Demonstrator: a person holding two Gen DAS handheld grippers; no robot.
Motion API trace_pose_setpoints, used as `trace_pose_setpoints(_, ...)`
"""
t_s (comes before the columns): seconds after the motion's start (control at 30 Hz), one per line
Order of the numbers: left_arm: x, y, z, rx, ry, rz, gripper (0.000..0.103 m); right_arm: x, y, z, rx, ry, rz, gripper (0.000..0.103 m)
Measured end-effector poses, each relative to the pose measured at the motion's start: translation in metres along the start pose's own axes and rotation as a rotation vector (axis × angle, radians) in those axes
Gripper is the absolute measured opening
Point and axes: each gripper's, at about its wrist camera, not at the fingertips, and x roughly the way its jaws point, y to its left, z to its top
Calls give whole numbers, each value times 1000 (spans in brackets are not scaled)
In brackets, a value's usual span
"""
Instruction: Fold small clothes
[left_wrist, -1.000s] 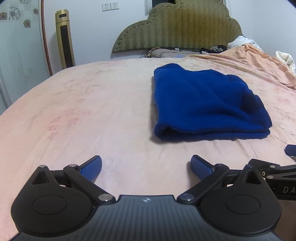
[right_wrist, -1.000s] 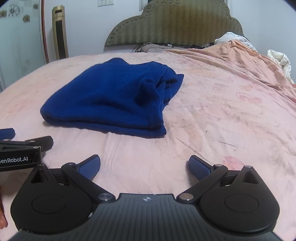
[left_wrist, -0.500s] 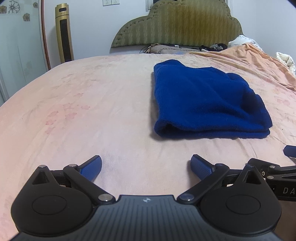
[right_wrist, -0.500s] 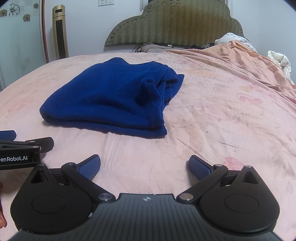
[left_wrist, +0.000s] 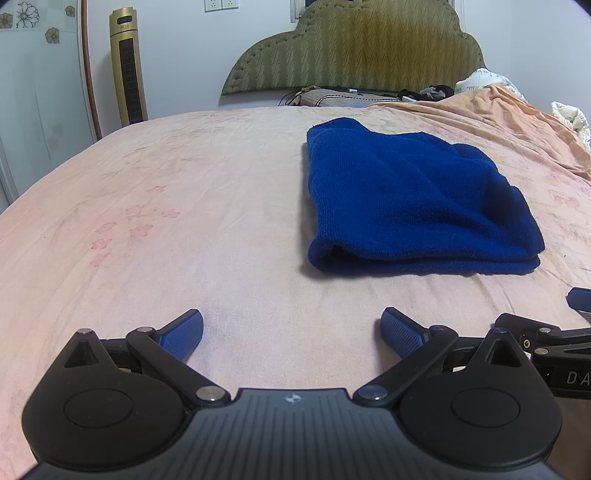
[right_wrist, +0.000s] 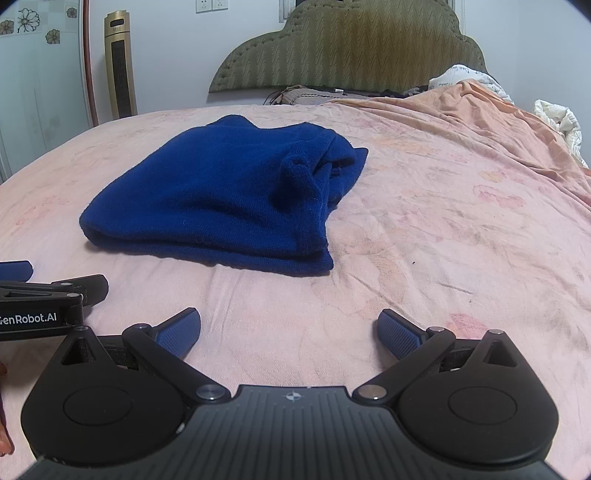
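We hold our left tool (left_wrist: 291, 328) and right tool (right_wrist: 289, 326) side by side, level, both with fingers spread wide and nothing between them.

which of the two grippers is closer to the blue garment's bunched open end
The right gripper: its view shows the blue garment with its bunched end; the left gripper faces the smooth fold.
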Motion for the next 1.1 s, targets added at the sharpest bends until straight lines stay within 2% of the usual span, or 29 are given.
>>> trace_pose_setpoints(1.1, 0, 1, 0, -1, 1, -1, 103, 0, 0, 0, 6, -3, 1, 103)
